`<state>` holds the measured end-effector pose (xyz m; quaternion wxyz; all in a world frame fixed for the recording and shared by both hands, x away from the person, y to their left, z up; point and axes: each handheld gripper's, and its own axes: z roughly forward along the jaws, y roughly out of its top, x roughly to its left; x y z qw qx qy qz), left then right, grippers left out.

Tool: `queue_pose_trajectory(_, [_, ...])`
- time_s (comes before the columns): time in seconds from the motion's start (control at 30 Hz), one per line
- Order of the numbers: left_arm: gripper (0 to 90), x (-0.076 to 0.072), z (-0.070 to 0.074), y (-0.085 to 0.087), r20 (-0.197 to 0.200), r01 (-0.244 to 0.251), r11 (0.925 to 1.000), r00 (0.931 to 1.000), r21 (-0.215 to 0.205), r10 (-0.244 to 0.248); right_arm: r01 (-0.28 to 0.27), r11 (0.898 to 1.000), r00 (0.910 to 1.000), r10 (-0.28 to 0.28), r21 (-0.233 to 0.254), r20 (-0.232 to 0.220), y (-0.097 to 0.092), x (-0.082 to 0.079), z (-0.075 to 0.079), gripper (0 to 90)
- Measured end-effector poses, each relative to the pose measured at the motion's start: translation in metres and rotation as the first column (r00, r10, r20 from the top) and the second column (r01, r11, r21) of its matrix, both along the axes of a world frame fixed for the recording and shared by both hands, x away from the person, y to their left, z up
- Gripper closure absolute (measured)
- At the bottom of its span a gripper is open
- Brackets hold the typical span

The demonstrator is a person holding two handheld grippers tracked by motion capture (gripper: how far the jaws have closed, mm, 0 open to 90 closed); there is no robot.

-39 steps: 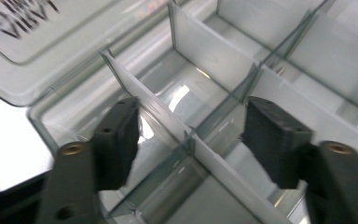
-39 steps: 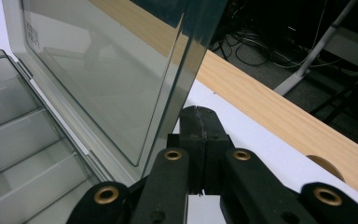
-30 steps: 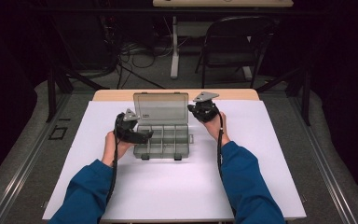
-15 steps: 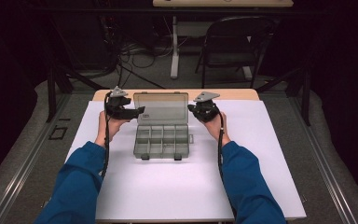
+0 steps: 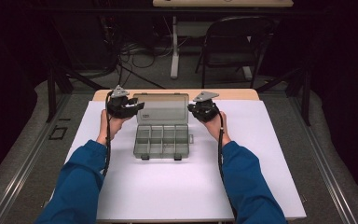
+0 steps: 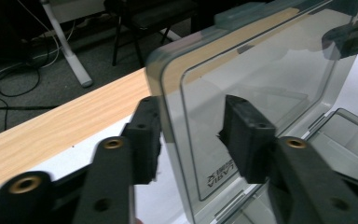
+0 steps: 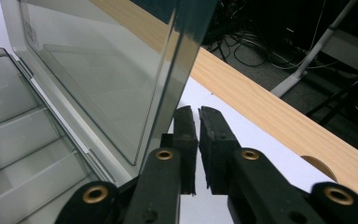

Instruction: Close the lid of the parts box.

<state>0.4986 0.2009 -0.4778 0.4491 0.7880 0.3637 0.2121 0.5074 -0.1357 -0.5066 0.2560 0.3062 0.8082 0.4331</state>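
A clear grey plastic compartment box (image 5: pixel 161 140) lies open near the far edge of the white table (image 5: pixel 177 196), its lid (image 5: pixel 162 108) standing upright. The left gripper (image 5: pixel 129 108) straddles the lid's left edge, its jaws just closing but not yet pressing; the right gripper (image 5: pixel 199 111), beside the opposite edge, is nearly closed on nothing

Dark room, folding chair (image 5: pixel 235 44), floor cables (image 5: pixel 135 51)
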Motion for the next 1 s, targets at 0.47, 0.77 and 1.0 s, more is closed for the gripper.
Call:
queue_pose_trajectory(0.47, [59.6, -0.001, 0.001, -0.001, 0.005, 0.006, 0.9997, 1.0000, 0.025, -0.006, 0.025, 0.999, 0.9996, -0.024, 0.027, -0.017, -0.021, -0.010, 0.028, 42.2])
queue_pose_trajectory(0.77, [58.4, 0.000, -0.001, -0.002, 0.004, 0.004, 0.9991, 1.0000, 0.043, -0.005, 0.007, 0.996, 0.9991, -0.003, 0.086, -0.042, 0.001, -0.003, 0.050, 50.5])
queue_pose_trajectory(1.0, [56.9, 0.000, 0.001, 0.000, -0.003, 0.016, 0.9989, 0.9999, 0.045, -0.016, 0.011, 0.994, 0.9989, -0.006, 0.106, -0.047, 0.014, 0.001, 0.051, 65.4])
